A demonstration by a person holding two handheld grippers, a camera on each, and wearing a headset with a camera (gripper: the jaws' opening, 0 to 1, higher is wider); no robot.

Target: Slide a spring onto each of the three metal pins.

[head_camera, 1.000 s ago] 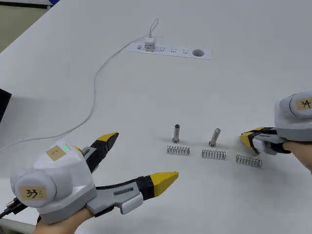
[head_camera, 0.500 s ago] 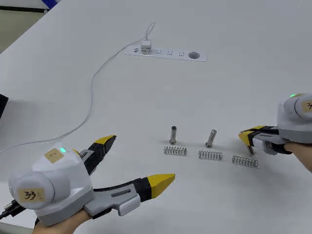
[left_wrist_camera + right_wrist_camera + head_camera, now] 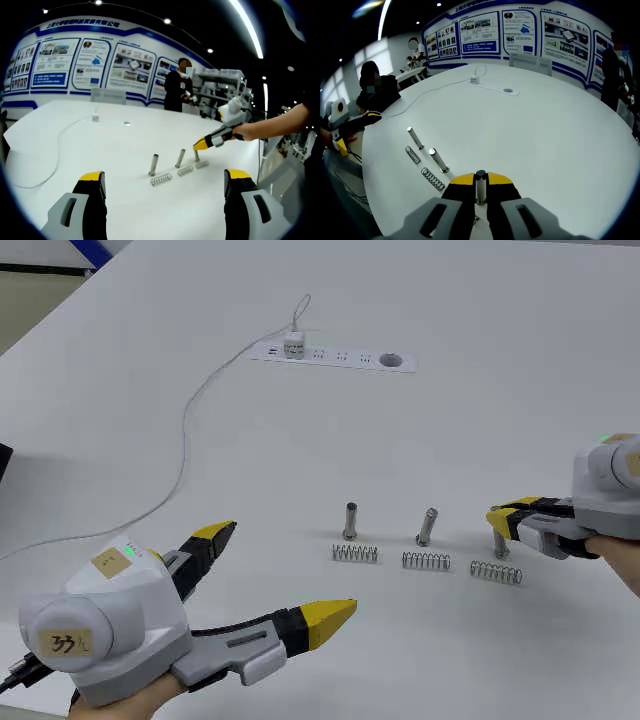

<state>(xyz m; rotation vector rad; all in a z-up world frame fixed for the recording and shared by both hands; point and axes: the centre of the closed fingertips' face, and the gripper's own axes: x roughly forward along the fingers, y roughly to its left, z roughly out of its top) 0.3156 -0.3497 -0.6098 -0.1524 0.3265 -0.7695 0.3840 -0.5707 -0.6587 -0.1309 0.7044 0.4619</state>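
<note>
Progress: three springs (image 3: 426, 561) lie flat, none threaded | my right gripper (image 3: 500, 523) clamped on rightmost pin (image 3: 480, 189) | my left gripper (image 3: 275, 575) jaws apart, idle

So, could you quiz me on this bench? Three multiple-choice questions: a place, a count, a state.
1. Where is the rightmost pin?
A. between the jaws of the right gripper
B. lying on its side mid-table
C. threaded through a spring

2. How many springs lie on the table?
A. one
B. three
C. five

3. How do the jaws of the left gripper stand?
A. shut on a spring
B. shut on a pin
C. wide open, holding nothing

Answers:
1 A: the right gripper view shows it upright between the closed yellow tips.
2 B: three lie in a row, none on a pin.
3 C: a wide gap separates its tips.
</note>
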